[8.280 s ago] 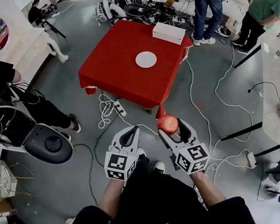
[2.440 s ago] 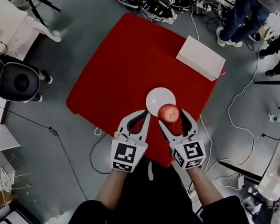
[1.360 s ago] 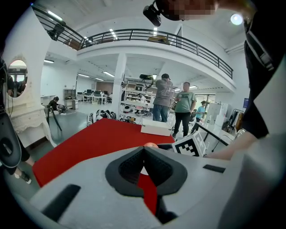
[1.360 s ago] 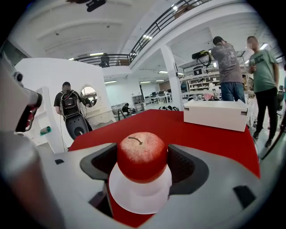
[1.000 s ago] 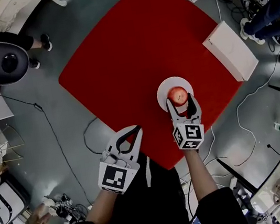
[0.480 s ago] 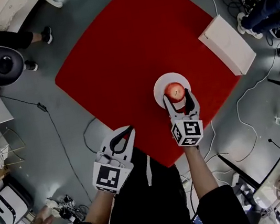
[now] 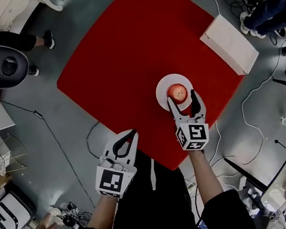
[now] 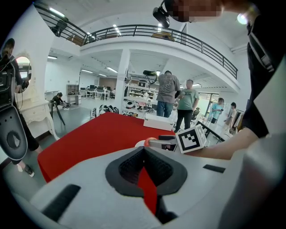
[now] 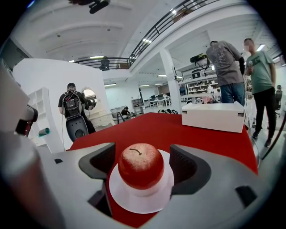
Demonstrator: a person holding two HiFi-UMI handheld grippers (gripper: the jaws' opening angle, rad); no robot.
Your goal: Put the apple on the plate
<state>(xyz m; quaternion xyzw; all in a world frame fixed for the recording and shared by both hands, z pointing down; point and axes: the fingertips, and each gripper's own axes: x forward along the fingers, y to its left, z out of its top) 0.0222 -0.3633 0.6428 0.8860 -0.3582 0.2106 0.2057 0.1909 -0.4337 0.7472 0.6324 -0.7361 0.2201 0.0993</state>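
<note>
The red apple point(image 7: 177, 91) point(image 9: 140, 165) stands upright on the white plate point(image 7: 161, 89) point(image 9: 138, 200), near the front right edge of the red table point(image 7: 132, 48). My right gripper point(image 7: 182, 99) point(image 9: 142, 156) is open. Its jaws have just been opening and now flank the apple, with a narrow gap on each side. My left gripper point(image 7: 126, 135) point(image 8: 144, 150) is shut and empty. It hovers off the table's front edge, left of the right one. In the left gripper view the right gripper point(image 8: 163, 143) reaches over the plate.
A white box point(image 7: 229, 45) point(image 9: 213, 116) lies on the table's right corner, beyond the plate. People stand past it. Cables and gear lie on the grey floor around the table. A person with a backpack point(image 9: 71, 109) stands to the left.
The right jaws have spread a little, off the apple, which now rests on the plate. Neither hand has moved noticeably.
</note>
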